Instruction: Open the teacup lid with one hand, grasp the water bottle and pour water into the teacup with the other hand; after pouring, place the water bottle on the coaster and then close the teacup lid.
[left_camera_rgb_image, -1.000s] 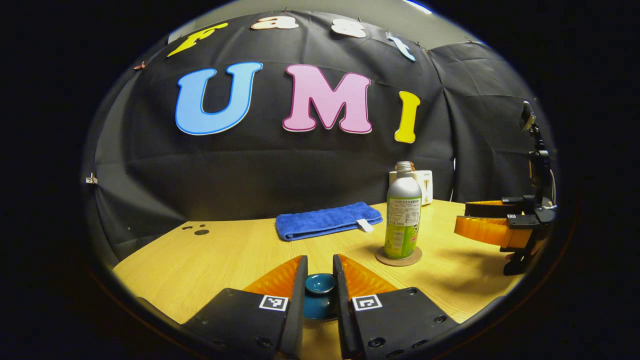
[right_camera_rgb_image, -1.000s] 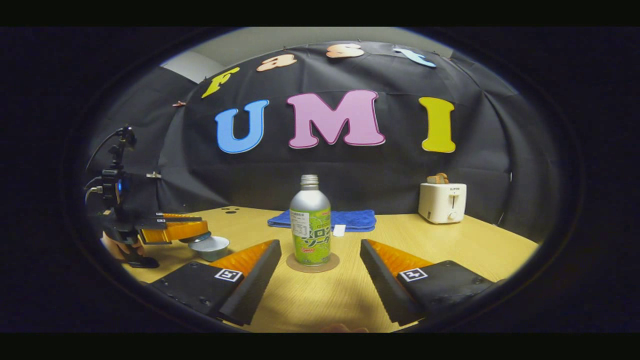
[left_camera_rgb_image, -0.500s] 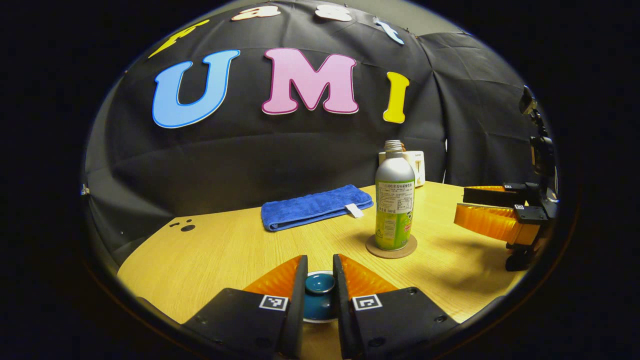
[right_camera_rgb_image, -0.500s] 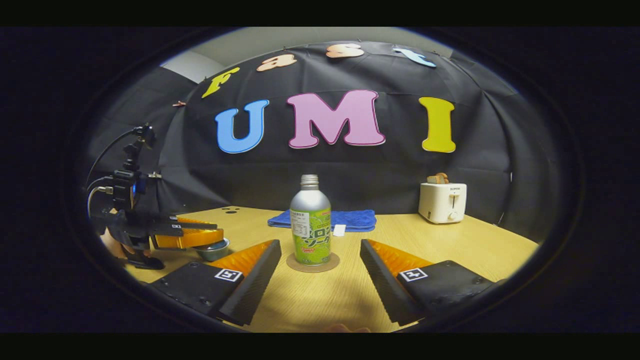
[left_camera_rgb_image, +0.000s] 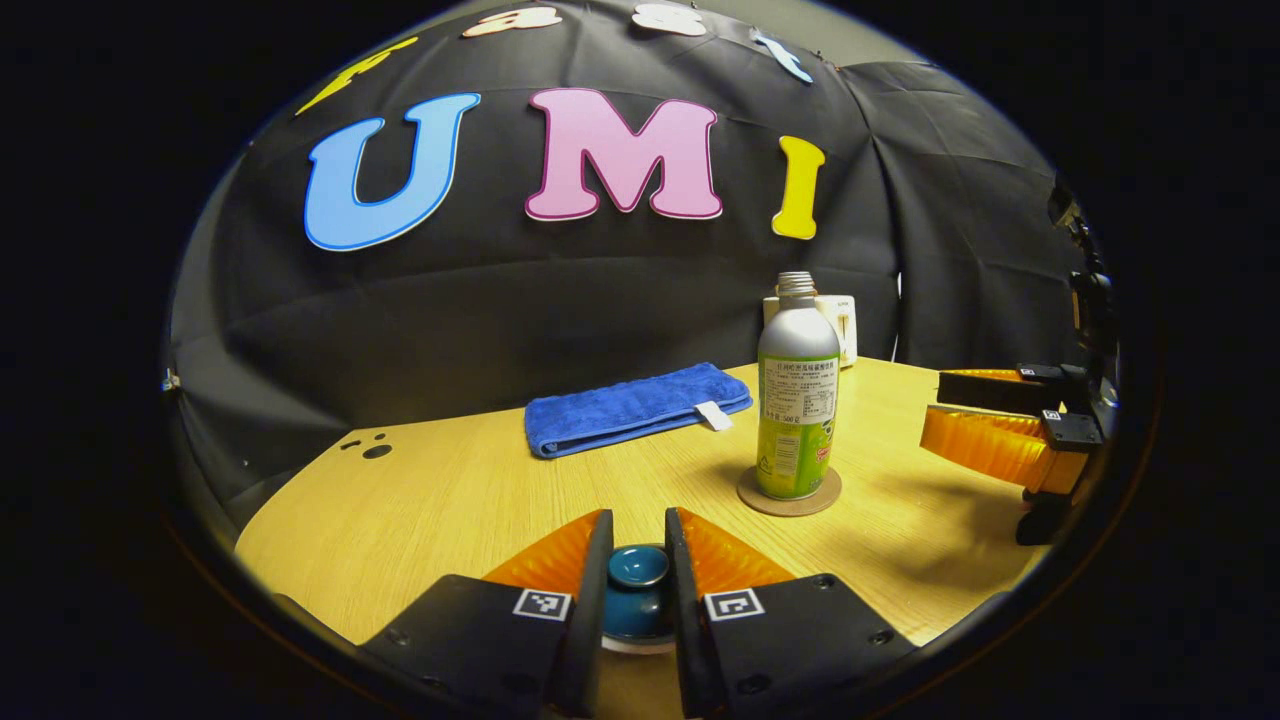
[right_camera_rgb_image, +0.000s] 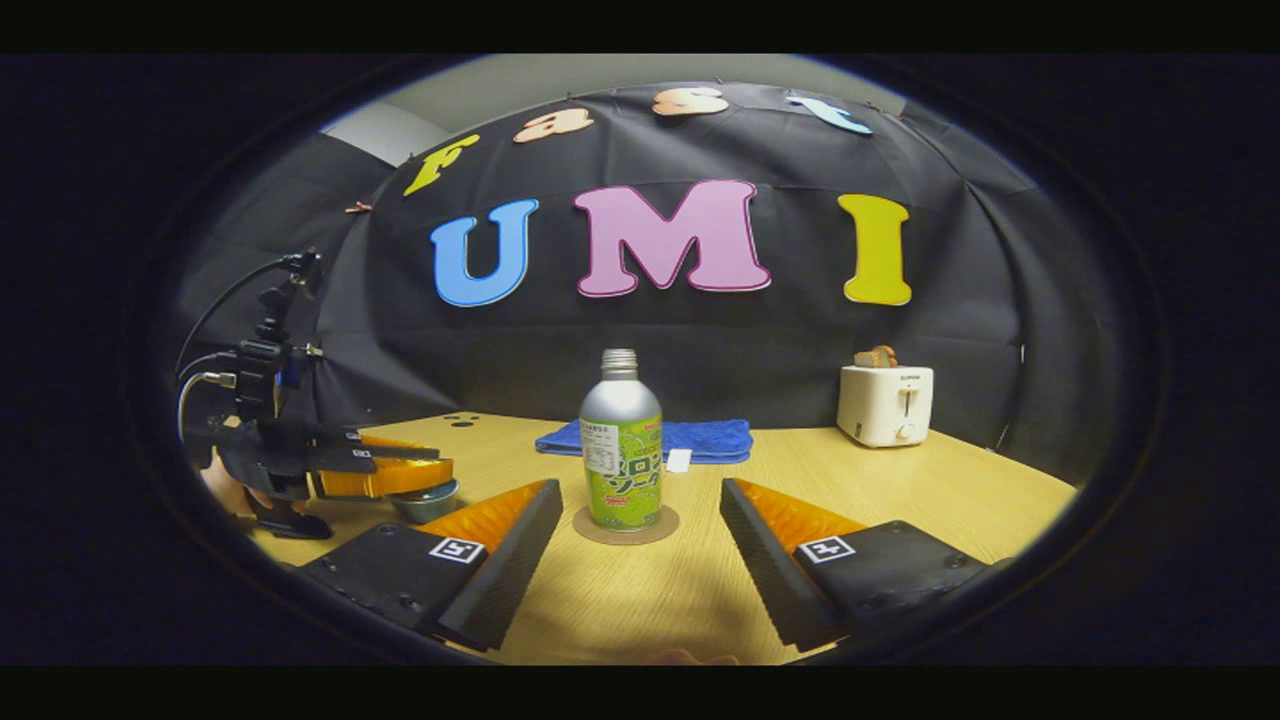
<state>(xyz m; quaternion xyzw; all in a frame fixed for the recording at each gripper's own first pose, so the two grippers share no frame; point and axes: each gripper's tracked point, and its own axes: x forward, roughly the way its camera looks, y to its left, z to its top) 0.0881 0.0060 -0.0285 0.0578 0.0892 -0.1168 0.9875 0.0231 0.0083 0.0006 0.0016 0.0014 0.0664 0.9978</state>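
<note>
At lower centre, our left gripper (left_camera_rgb_image: 636, 570) jaws clamp the teacup lid (left_camera_rgb_image: 638, 567); right gripper (right_camera_rgb_image: 640, 545) jaws gape before the water bottle (right_camera_rgb_image: 621, 450), unpoured, on its coaster (right_camera_rgb_image: 626, 528).

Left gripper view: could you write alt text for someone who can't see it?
A claw grips the knob of a blue teacup lid low over a wooden table. Beyond stands a bottle on a round coaster, with a folded blue towel behind and a second, open claw at right.
</note>
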